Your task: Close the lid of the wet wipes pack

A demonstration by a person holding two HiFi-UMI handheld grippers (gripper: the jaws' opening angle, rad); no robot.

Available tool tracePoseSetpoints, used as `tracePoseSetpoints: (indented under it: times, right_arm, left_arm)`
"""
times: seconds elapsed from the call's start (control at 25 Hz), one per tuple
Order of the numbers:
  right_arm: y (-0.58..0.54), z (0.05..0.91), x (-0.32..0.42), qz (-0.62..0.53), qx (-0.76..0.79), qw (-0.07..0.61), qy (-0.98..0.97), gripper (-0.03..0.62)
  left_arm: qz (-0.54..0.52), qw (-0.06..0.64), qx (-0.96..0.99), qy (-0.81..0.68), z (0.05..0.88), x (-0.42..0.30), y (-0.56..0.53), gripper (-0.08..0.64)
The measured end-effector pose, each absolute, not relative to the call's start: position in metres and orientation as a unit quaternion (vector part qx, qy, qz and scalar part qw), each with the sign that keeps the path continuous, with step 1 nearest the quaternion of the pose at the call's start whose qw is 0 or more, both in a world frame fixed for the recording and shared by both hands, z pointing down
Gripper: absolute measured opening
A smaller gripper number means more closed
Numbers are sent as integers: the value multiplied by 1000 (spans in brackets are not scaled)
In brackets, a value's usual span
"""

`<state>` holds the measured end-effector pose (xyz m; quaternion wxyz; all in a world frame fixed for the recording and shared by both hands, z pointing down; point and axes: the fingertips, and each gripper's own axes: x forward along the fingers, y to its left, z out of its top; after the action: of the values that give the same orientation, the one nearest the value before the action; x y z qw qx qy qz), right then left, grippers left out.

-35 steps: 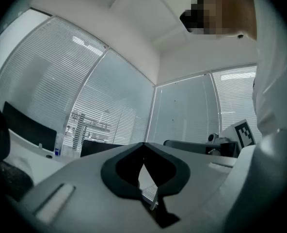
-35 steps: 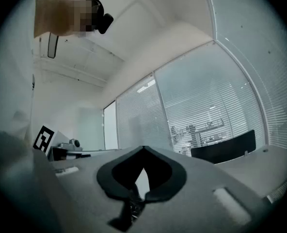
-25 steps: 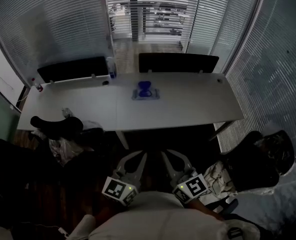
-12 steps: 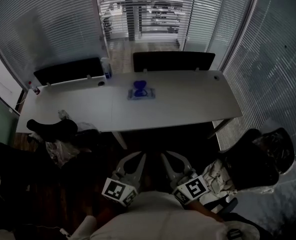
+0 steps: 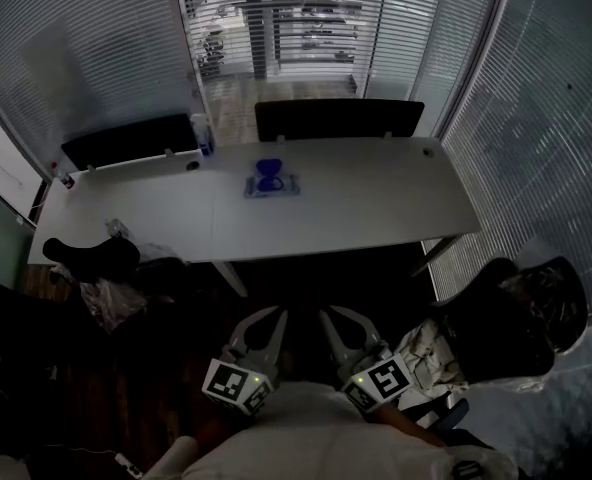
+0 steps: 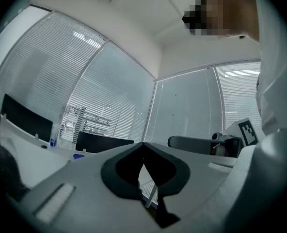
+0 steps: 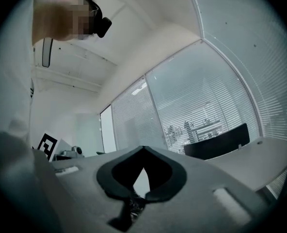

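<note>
Leftward since a second ago slides the whole scene. At bottom centre, the left gripper (image 5: pixel 274 315) and right gripper (image 5: pixel 328 314) are both closed and empty (tips side by side). Far off at upper centre, the wet wipes pack (image 5: pixel 271 181) lies on the white table (image 5: pixel 376 203), its blue lid raised.

Head view looks steeply down on the far table (image 5: pixel 356 198); both gripper views face level, sharing it
</note>
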<state>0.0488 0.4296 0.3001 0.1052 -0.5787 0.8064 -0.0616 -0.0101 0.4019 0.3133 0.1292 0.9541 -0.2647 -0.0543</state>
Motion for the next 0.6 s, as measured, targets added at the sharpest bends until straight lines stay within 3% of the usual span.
tracePoseSetpoints:
  times: [0.6]
  right_arm:
    - [393, 327, 72, -93, -580, 95, 804, 0]
  left_arm:
    - [-51, 139, 951, -272, 326, 10, 360, 3]
